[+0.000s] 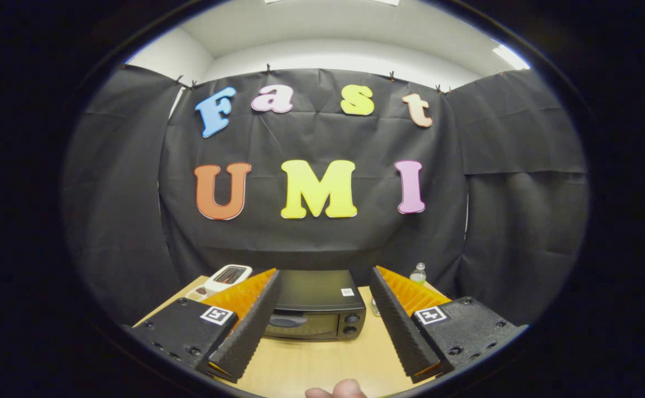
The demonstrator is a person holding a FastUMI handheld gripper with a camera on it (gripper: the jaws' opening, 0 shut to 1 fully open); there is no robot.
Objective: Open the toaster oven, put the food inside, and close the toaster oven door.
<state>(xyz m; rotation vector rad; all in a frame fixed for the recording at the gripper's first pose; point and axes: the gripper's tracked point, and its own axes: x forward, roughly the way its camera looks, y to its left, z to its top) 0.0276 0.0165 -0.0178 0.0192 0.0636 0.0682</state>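
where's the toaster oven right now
In the gripper view the toaster oven sits on the wooden table against the black cloth wall, straight ahead beyond the open claw, with a white toaster behind its left side and a small bottle to its right.

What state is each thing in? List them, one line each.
toaster oven: door shut, upright on the table, beyond the fingers.
gripper: open, fingers spread wide, nothing between them, held above the table.
white toaster: upright, beyond the left finger, behind the oven's left side.
bottle: upright, cap on, beyond the right finger.
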